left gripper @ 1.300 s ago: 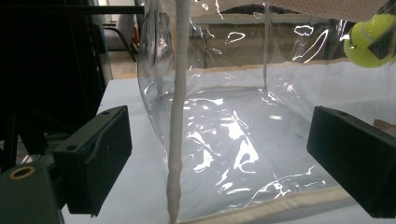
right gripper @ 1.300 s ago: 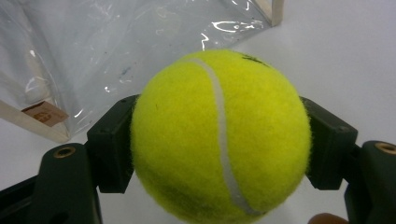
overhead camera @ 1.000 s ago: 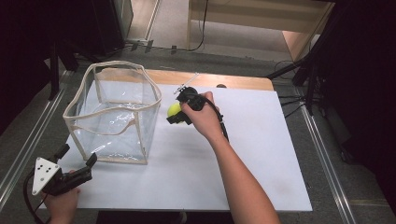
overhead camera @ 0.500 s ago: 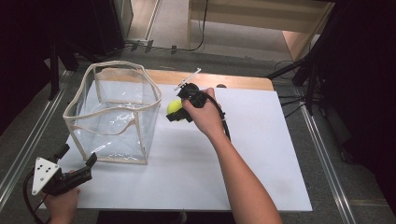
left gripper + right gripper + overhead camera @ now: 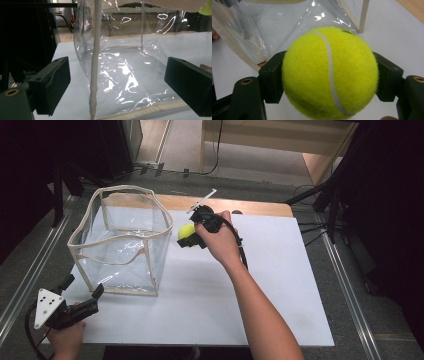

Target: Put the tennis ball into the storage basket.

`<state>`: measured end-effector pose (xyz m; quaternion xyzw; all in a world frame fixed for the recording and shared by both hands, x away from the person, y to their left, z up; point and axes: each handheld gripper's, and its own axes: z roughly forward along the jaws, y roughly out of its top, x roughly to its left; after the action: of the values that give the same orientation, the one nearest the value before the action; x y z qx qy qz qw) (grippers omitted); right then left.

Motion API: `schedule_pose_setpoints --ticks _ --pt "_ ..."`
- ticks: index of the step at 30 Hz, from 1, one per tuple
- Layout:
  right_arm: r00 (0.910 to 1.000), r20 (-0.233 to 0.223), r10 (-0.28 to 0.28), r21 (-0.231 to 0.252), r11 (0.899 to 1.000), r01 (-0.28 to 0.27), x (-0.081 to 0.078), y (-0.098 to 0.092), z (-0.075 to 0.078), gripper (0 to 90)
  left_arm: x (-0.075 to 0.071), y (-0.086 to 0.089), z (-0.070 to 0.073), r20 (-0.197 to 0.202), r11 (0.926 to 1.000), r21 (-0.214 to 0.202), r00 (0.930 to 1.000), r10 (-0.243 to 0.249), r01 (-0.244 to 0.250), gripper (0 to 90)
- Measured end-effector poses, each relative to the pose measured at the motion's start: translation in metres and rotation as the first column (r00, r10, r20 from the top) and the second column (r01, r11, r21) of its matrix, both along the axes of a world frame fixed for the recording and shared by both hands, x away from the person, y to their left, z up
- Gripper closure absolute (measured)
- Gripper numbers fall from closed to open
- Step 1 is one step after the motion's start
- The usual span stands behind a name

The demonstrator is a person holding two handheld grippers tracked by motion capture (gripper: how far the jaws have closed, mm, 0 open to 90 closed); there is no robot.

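A yellow tennis ball (image 5: pixel 186 230) (image 5: pixel 329 72) is clamped between the jaws of my right gripper (image 5: pixel 192 234) (image 5: pixel 329 77), held above the white table just right of the clear bag. The clear plastic bag (image 5: pixel 122 240) (image 5: pixel 130 67) with a cream fabric rim stands open-topped at the table's left. My left gripper (image 5: pixel 82 297) (image 5: pixel 117 85) rests at the table's near left corner, jaws wide open, facing the bag's near corner seam (image 5: pixel 95 75) without touching it.
The white board (image 5: pixel 280 285) covers the table, with a wooden strip (image 5: pixel 250 205) along its far edge. Metal rails (image 5: pixel 345 280) run along both sides. A black cable (image 5: pixel 244 255) trails from the right gripper over the forearm.
The right gripper with the ball has lifted slightly and tilted toward the bag. The left gripper has stayed put.
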<state>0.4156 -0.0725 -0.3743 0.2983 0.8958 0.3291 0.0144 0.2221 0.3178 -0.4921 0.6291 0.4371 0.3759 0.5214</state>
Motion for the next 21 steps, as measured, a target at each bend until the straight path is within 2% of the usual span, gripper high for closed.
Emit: schedule_pose_setpoints --ticks 21 --pt "0.9997 0.02 0.011 0.021 1.0 -0.011 -0.004 0.001 0.015 23.8 0.0 -0.001 0.0 -0.003 1.0 0.002 1.0 -0.003 0.003 6.9"
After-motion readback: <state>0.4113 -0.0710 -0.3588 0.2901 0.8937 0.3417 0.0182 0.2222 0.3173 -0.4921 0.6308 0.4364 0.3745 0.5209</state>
